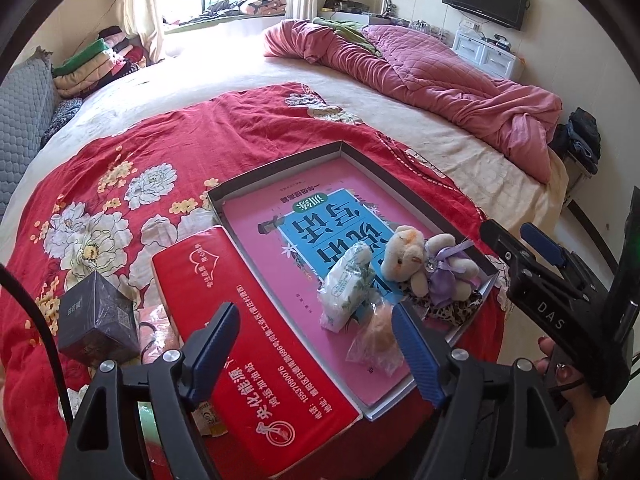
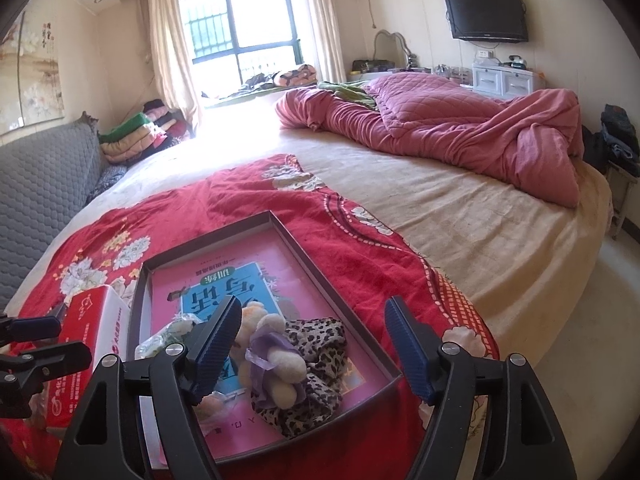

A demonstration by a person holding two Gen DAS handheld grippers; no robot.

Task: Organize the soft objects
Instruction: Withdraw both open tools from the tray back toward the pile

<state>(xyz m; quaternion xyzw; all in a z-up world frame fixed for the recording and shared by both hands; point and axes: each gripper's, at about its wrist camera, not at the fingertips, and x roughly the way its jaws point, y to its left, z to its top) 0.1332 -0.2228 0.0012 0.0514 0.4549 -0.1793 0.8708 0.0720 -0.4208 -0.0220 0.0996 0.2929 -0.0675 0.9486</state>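
Both grippers hang over the tray's near end, jaws wide, nothing between them: left gripper (image 1: 316,344), right gripper (image 2: 316,348). Soft toy (image 2: 276,364) lies inside the shallow tray (image 2: 340,304) on a leopard-print cloth (image 2: 316,396), with a wrapped tissue pack (image 1: 346,284) and a clear bag (image 1: 376,340) just beside it. Red box (image 1: 256,360) touches the tray's left wall; a dark box (image 1: 96,320) sits farther left on the red floral blanket (image 1: 160,140).

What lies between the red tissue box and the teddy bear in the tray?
In the left wrist view, a white tissue pack stands between the tissue box and the bear, on the pink book.
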